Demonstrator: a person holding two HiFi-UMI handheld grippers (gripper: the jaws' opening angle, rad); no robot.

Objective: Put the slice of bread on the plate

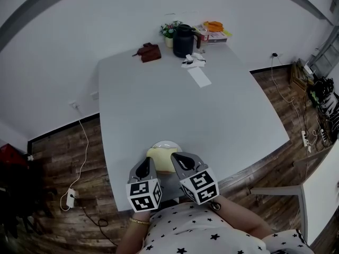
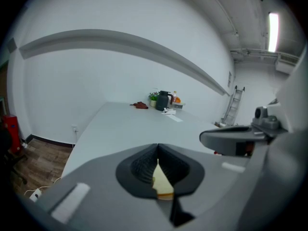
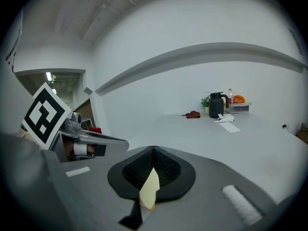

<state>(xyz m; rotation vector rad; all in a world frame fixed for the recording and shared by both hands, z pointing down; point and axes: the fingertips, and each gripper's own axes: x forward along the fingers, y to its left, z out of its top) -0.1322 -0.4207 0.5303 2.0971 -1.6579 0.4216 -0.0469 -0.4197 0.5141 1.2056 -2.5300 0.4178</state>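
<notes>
A pale slice of bread [image 1: 161, 156] sits at the near edge of the grey table [image 1: 212, 120], over a white plate [image 1: 166, 144] whose far rim shows just beyond it. My left gripper [image 1: 150, 165] is shut on the slice's left side. My right gripper [image 1: 179, 160] is shut on its right side. In the left gripper view the bread [image 2: 162, 182] shows as a thin wedge pinched between the closed jaws of the left gripper [image 2: 158, 149]. The right gripper view has the bread [image 3: 149, 189] caught the same way in the right gripper [image 3: 153, 151]. Whether the slice touches the plate is hidden.
At the table's far end stand a black kettle [image 1: 184, 40], a small plant [image 1: 170, 29], a brown object [image 1: 150, 52], papers [image 1: 198, 74] and orange items on a box [image 1: 214, 28]. Cables and a power strip [image 1: 70, 197] lie on the wooden floor.
</notes>
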